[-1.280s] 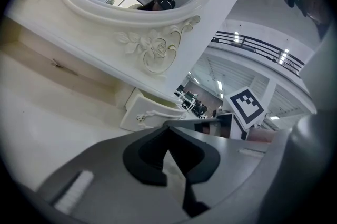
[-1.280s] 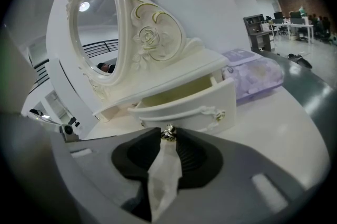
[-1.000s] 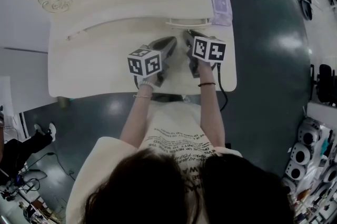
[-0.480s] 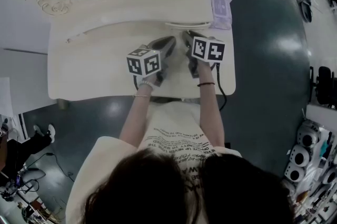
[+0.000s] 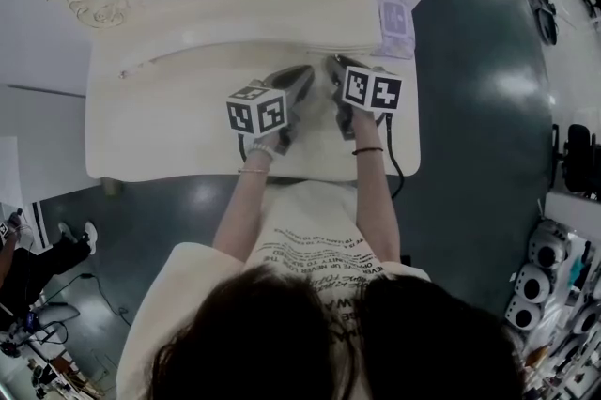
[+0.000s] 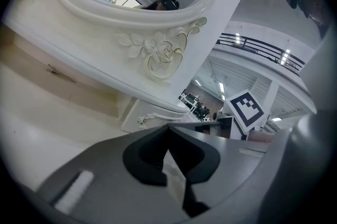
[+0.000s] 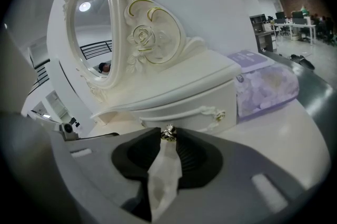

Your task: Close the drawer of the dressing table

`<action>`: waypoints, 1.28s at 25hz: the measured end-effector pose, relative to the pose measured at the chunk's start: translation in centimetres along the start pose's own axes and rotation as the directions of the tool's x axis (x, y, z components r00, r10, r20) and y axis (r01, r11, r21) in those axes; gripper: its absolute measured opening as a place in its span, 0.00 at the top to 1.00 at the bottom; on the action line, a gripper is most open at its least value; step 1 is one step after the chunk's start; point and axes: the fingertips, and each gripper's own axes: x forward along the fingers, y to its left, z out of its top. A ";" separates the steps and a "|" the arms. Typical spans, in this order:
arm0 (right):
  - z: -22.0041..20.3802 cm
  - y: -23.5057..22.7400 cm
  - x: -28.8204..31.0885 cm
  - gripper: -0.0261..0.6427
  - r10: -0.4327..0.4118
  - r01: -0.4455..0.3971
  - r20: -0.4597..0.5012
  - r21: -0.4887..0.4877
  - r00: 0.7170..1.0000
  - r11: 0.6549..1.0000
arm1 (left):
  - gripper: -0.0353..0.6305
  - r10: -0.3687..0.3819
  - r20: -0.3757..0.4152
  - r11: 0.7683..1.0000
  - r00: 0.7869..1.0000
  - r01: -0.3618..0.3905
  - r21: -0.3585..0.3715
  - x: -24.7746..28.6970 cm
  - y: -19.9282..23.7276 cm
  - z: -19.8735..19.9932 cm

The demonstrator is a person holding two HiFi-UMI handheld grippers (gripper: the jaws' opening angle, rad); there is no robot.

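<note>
Wears a cream short-sleeved T-shirt (image 5: 310, 243) with black lettering, a thin bracelet (image 5: 252, 171), a dark wristband (image 5: 368, 150). Grey left gripper (image 5: 304, 72) and right gripper (image 5: 331, 63), black-and-white marker cubes (image 5: 256, 110) on top, black cable (image 5: 396, 165) behind.

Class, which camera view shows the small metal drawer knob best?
The right gripper view: the knob sits close up between the right gripper's jaw tips, in front of the drawer. In the head view that gripper hides it; the left gripper view does not show it.
</note>
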 end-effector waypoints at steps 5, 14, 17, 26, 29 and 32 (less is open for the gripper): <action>0.4 -0.1 0.4 0.81 0.001 -0.001 0.003 -0.001 1.000 1.000 | 0.96 0.006 0.005 1.000 1.000 -0.006 0.001 0.1 0.4 0.4; 0.9 -0.4 0.7 0.81 0.003 -0.003 0.012 -0.005 1.000 1.000 | 0.96 0.016 0.010 1.000 1.000 -0.016 0.007 0.4 0.7 0.8; 1.0 -0.5 0.9 0.81 0.006 -0.006 0.019 -0.004 1.000 1.000 | 0.96 0.021 0.008 1.000 1.000 -0.021 0.006 0.4 0.8 0.7; 1.5 -0.6 1.3 0.81 0.009 -0.009 0.028 -0.003 1.000 1.000 | 0.96 0.039 0.021 0.999 0.999 -0.039 -0.015 0.3 1.5 1.0; 1.5 -0.5 1.3 0.81 0.017 -0.017 0.028 -0.002 0.999 1.000 | 0.96 0.044 0.018 0.999 0.999 -0.044 -0.016 0.3 1.8 1.0; 1.5 -0.5 1.3 0.81 0.022 -0.022 0.029 0.001 0.999 1.000 | 0.96 0.043 0.020 0.999 0.999 -0.043 -0.017 0.2 1.7 1.0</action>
